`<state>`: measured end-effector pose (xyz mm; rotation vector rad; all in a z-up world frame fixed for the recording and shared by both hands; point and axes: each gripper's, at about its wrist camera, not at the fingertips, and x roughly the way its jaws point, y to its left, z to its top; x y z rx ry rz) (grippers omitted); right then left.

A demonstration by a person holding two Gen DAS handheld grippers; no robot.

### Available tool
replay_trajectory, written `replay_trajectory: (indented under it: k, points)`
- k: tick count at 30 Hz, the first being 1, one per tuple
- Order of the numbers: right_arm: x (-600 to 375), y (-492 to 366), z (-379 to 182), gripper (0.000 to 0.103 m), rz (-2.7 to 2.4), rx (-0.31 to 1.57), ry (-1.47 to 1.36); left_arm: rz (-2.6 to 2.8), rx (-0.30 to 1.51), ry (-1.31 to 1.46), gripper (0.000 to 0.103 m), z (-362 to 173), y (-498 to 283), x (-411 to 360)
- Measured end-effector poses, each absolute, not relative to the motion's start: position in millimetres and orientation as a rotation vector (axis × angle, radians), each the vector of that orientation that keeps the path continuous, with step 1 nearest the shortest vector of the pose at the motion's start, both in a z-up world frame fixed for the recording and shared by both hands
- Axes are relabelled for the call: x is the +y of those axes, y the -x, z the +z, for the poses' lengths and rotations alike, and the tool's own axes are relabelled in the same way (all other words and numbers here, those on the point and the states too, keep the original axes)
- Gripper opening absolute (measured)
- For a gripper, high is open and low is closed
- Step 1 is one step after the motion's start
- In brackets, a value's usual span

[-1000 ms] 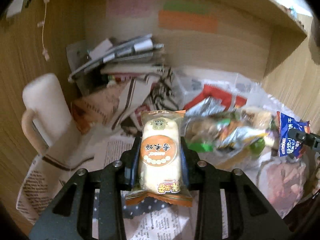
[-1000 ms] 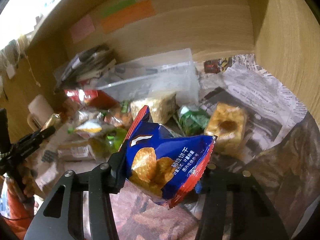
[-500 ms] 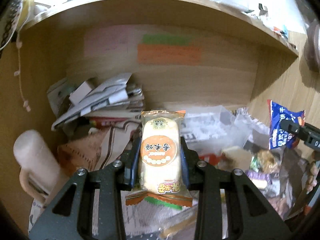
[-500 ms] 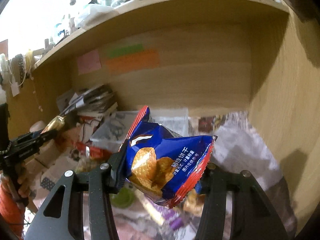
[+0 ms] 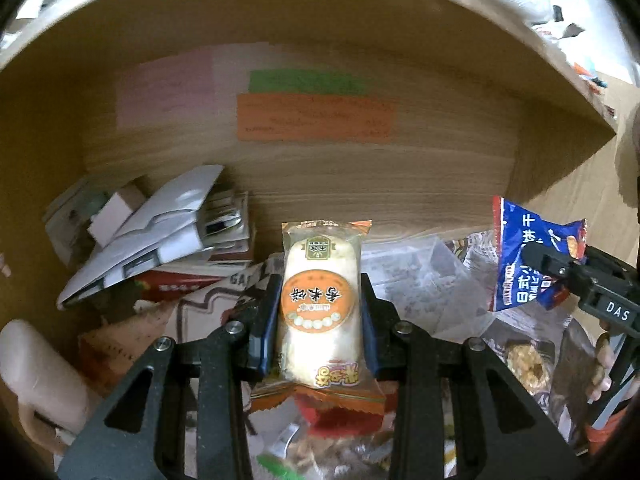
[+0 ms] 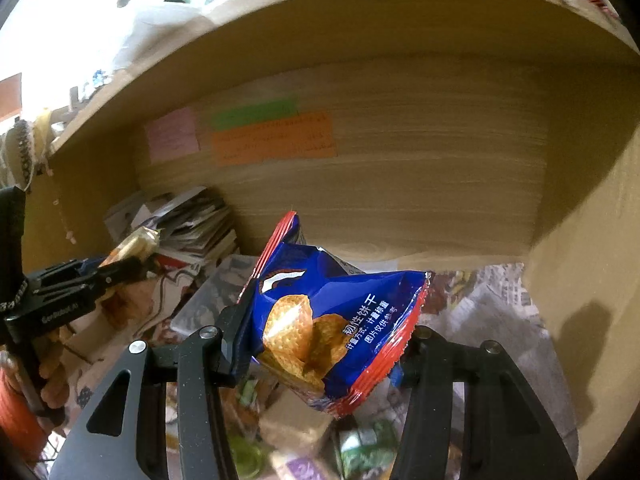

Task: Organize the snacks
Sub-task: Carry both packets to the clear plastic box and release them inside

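Facing a wooden alcove wall (image 5: pixel 440 184) with orange paper note (image 5: pixel 316 118); newspaper-covered surface (image 6: pixel 496 304) has dropped lower than before; left gripper (image 5: pixel 320 312) clamps orange-labelled rice cake packet (image 5: pixel 320 304); right gripper (image 6: pixel 320 340) clamps blue foil biscuit bag (image 6: pixel 332 320).

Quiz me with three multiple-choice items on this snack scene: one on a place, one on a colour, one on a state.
1. Where do the coloured paper notes hang?
A. on the wooden back wall
B. on the newspaper
C. on the blue packet

2. What colour is the round label on the rice cake packet?
A. green
B. orange
C. purple

3. What is the right gripper doing?
A. hanging empty
B. gripping a mug
C. gripping the blue biscuit packet

Answers: 1 A, they sit on the wood panel; 2 B, an orange disc faces the camera; 3 C, both fingers press its sides.
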<state>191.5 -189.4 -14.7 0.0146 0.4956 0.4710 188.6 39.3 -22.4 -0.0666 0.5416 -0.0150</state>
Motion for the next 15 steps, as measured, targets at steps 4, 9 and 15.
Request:
replay_trajectory:
  k: [4, 9, 15]
  points:
    - [-183.6, -210.6, -18.7, 0.047, 0.475, 0.525, -0.013, -0.016, 0.572, 0.055, 0.035, -29.4, -212.7, 32.3]
    - [-172.6, -235.9, -31.3, 0.047, 0.482, 0.583, -0.002, -0.011, 0.635, 0.025, 0.035, -44.7, -242.1, 26.7]
    - [-158.9, -264.2, -54.0, 0.047, 0.481, 0.669, 0.03, -0.018, 0.693, -0.013, 0.035, -62.0, -262.0, 28.1]
